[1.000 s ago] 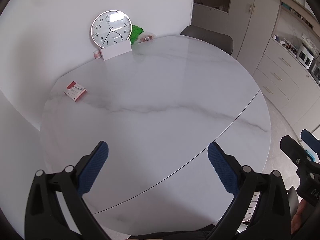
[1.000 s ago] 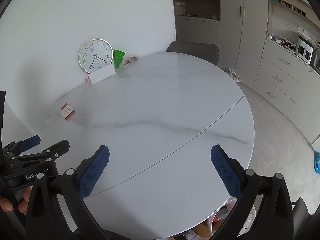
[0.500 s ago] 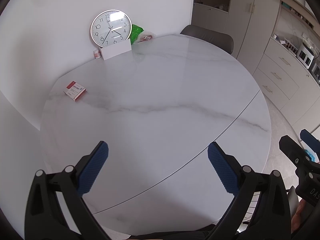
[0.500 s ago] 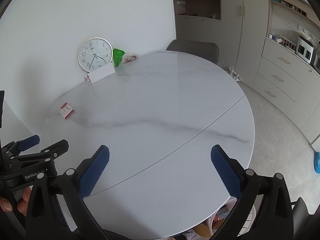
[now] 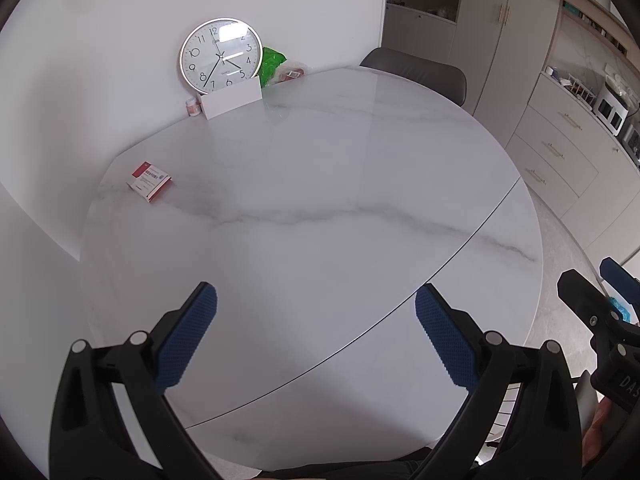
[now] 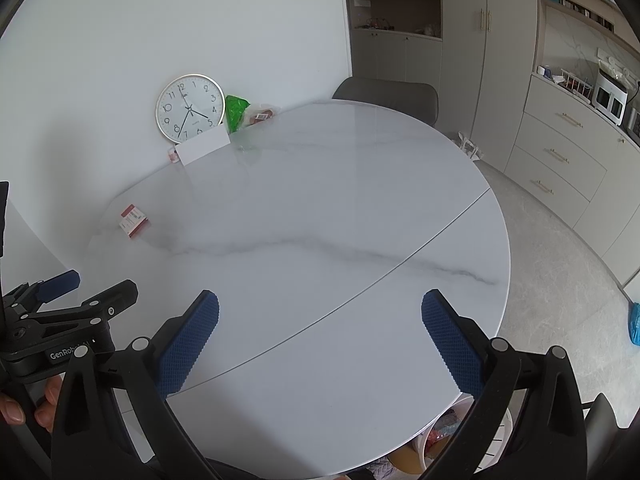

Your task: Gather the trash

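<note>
A red and white small box (image 5: 149, 180) lies at the far left of the round white marble table (image 5: 320, 200); it also shows in the right wrist view (image 6: 133, 220). A green bag (image 5: 271, 60) and a clear wrapper with red contents (image 5: 292, 73) sit at the table's far edge by the wall. My left gripper (image 5: 316, 328) is open and empty over the near table edge. My right gripper (image 6: 320, 332) is open and empty, to the right of the left one. A white bin with trash (image 6: 448, 436) shows below the table's near right edge.
A round clock (image 5: 219, 54) leans on the wall behind a white card (image 5: 232, 100), with a small pink jar (image 5: 193, 107) beside it. A grey chair (image 5: 416, 68) stands at the far side. Cabinets and drawers (image 5: 560, 148) line the right.
</note>
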Motion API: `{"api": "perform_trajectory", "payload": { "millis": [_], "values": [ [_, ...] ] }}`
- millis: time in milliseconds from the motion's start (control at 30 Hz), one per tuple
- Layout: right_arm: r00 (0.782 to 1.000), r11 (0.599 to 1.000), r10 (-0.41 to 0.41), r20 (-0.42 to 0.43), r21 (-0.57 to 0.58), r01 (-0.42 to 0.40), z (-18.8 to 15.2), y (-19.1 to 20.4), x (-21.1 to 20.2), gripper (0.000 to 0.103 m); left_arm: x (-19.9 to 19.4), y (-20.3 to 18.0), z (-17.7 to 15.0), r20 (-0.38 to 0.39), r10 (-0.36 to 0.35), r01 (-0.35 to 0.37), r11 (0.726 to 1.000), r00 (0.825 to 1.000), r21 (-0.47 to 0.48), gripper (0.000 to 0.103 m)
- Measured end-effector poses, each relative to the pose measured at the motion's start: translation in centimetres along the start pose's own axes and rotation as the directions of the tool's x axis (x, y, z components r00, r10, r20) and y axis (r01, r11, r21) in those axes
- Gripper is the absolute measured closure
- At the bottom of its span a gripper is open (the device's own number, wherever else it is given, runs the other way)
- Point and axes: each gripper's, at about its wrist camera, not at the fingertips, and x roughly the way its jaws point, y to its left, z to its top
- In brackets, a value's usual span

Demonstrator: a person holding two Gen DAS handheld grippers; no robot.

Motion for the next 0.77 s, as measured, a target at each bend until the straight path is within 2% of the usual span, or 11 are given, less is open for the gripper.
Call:
{"api": "perform_trajectory", "payload": {
  "millis": [500,767],
  "values": [
    [1.0,1.0,0.001,-0.006,0.003,-0.001,-0.14,0.18,0.51,0.002,-0.06,-0.51,-0.07,0.027,0.004,-0.005,1.0,1.0,0.018,0.008],
    [1.0,1.0,0.003,-0.009,0.002,-0.003,-0.18,0.29,0.7,0.002,0.1,0.01,0.42,0.01,-0.005,0.005,1.0,1.0,-0.014,0.008]
  ]
}}
